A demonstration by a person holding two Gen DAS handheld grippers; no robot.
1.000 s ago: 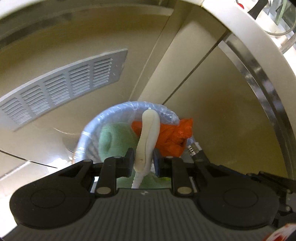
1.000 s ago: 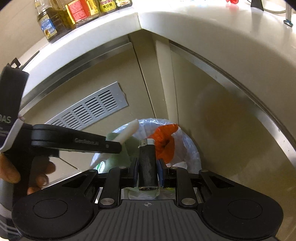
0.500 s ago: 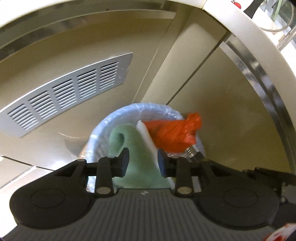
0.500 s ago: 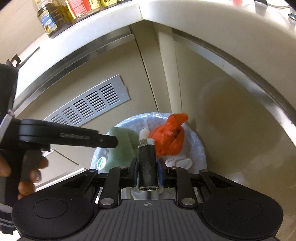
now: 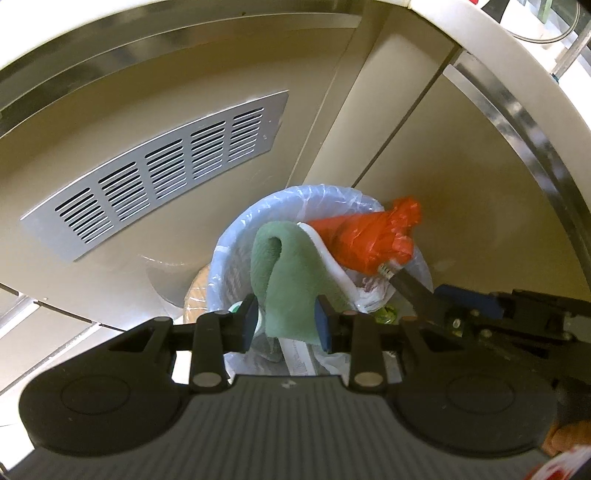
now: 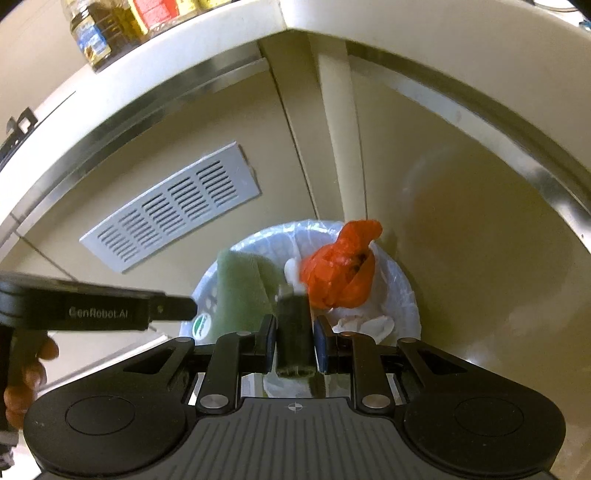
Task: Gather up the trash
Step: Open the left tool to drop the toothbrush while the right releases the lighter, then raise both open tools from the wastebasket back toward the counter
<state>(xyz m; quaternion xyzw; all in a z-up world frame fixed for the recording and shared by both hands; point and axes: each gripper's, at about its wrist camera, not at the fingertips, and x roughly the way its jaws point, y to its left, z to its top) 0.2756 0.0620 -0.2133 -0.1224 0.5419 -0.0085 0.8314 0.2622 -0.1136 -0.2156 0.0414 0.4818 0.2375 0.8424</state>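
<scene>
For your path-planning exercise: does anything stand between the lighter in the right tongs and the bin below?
Partly: the lighter hangs over the bin, but an orange bag and a green cloth piled high fill much of its mouth.

The floor (image 5: 74, 343) carries a lined trash bin (image 5: 236, 236); the table (image 6: 207, 33) carries bottles (image 6: 99, 33).

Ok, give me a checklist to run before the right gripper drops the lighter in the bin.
1. Lighter between the right gripper fingers: ok, though blurred.
2. Right gripper above the trash bin opening: ok.
3. Left gripper open and empty: ok.
4. Left gripper out of the drop path: cannot tell; it hangs over the same bin.
5. Room in the bin: not ok; the green cloth and orange bag pile above the rim.
6. Liner folded over the rim: ok.
</scene>
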